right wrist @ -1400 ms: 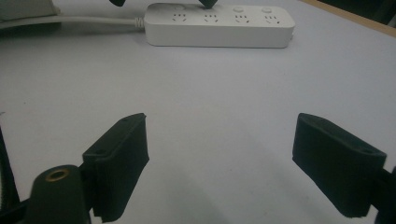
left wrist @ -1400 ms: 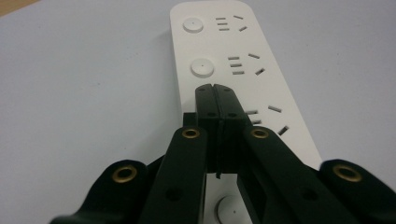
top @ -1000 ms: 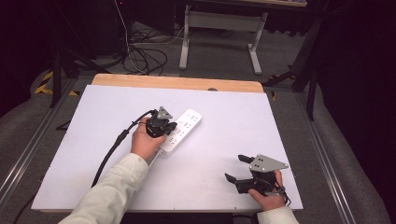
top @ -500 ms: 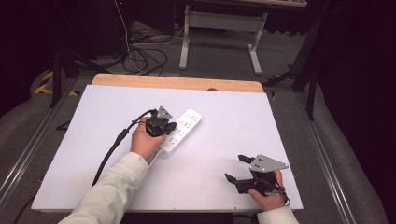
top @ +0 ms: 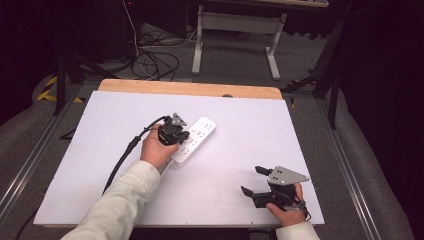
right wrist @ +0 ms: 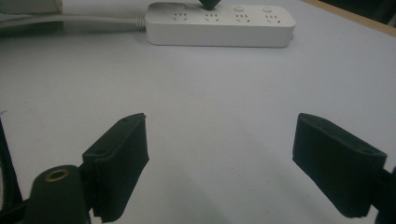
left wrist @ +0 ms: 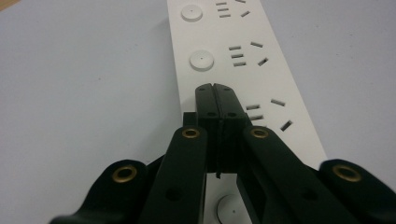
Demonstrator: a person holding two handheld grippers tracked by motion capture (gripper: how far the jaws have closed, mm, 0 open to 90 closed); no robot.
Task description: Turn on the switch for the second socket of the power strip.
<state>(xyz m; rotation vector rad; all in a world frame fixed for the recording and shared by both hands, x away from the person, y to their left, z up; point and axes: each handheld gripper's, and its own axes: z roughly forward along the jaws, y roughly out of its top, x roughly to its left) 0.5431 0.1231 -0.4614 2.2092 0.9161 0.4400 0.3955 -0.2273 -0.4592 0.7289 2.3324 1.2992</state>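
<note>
A white power strip (top: pixel 195 140) with several sockets and round switch buttons lies slanted near the middle of the white table (top: pixel 250 125). My left gripper (top: pixel 181 136) hangs right over it with its jaws pressed together and nothing between them. In the left gripper view the shut tips (left wrist: pixel 216 89) rest over the power strip (left wrist: pixel 261 70) beside a round button (left wrist: pixel 201 60). My right gripper (top: pixel 252 181) sits near the table's front right, jaws wide apart and empty. The right gripper view has the power strip (right wrist: pixel 219 25) far ahead between its spread fingers (right wrist: pixel 121 154).
The strip's white cord (right wrist: pixel 70 19) runs off from one end. A black cable (top: pixel 125 155) trails from my left gripper toward the table's front left. The table's wooden back edge (top: pixel 190 89) borders a floor with cables (top: pixel 155 60) and a desk frame (top: pixel 235 30).
</note>
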